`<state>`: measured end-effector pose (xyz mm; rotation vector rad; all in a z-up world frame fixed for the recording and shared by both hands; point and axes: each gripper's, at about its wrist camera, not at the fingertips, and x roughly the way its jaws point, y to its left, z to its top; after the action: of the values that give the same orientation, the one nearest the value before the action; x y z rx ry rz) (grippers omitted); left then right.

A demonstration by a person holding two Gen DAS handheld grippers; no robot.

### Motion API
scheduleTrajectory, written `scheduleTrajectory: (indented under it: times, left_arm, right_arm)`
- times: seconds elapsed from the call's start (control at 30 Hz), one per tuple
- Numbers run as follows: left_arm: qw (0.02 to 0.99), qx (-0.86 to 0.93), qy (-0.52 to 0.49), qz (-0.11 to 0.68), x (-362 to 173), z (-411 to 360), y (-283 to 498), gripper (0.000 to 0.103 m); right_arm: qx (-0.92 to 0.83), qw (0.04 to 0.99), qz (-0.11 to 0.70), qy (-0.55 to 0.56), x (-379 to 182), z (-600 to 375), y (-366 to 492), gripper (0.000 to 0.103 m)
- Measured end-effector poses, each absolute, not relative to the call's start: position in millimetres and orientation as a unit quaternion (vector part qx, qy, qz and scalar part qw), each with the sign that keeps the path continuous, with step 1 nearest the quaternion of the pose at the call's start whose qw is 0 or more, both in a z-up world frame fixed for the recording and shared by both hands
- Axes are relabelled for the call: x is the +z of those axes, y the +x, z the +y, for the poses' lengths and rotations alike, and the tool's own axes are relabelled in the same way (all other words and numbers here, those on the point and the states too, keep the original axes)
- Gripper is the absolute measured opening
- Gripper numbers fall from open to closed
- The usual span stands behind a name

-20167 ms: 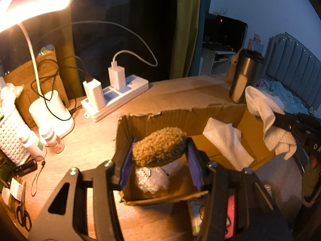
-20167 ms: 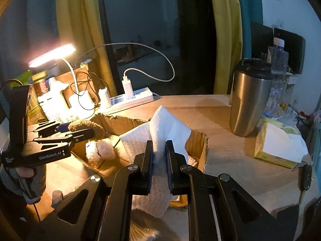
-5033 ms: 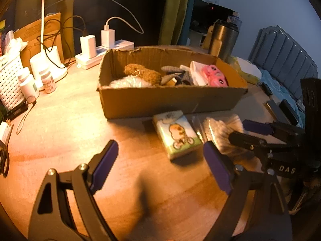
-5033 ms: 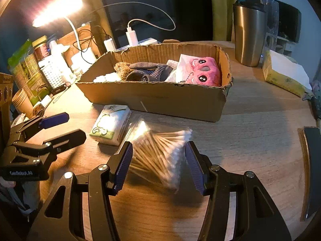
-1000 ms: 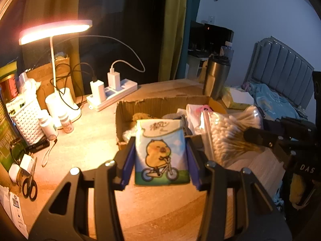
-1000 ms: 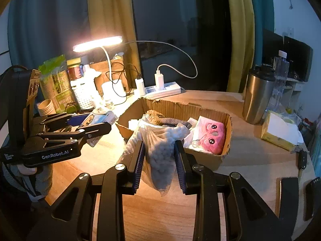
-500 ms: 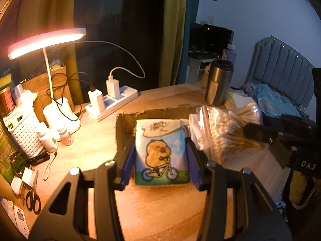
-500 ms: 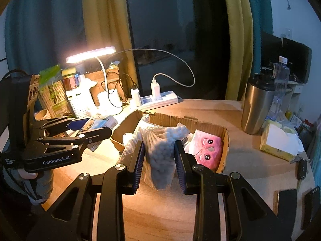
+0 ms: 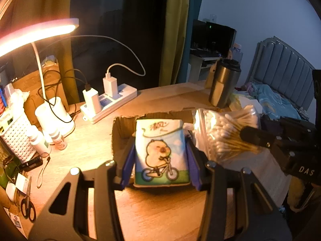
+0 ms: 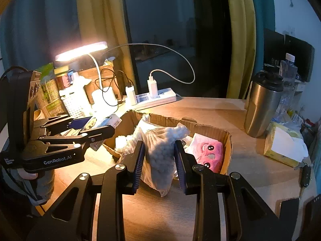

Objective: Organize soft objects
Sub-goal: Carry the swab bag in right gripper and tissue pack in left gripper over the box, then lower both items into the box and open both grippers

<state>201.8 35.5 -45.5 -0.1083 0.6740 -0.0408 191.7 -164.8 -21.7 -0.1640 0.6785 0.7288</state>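
Note:
My left gripper [image 9: 159, 157] is shut on a tissue pack [image 9: 160, 152] printed with a cartoon animal on a bicycle, held over the near left end of the cardboard box [image 9: 122, 124]. My right gripper [image 10: 159, 158] is shut on a clear bag of cotton swabs [image 10: 160, 154], held above the box's [image 10: 202, 128] front edge. The same bag [image 9: 224, 134] shows at the right of the left wrist view, in the other gripper's fingers [image 9: 254, 136]. Inside the box lie a pink plush [image 10: 209, 155], a white cloth and a white fluffy item [image 10: 122, 143]. The left gripper [image 10: 94, 125] shows at the left of the right wrist view.
A lit desk lamp [image 9: 38, 34], a power strip with chargers [image 9: 109, 102] and a white basket with bottles [image 9: 18, 136] stand behind and left of the box. A steel tumbler [image 10: 260, 104] and a tissue box [image 10: 284, 148] stand to the right. Scissors [image 9: 28, 206] lie near the left edge.
Both grippers have carried their loads forward toward the box, which now looms larger and closer under them. The grips have not changed.

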Motion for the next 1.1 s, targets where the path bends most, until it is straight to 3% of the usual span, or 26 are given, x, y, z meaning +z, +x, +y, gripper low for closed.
scheduleTrajectory:
  times: [1.1]
  left_arm:
    - [0.918, -0.020, -0.056, 0.392, -100.7, 34.7, 263.8, 0.049]
  right_arm:
    - [0.346, 0.853, 0.383, -0.074, -70.2, -139.8, 255.1, 0.032]
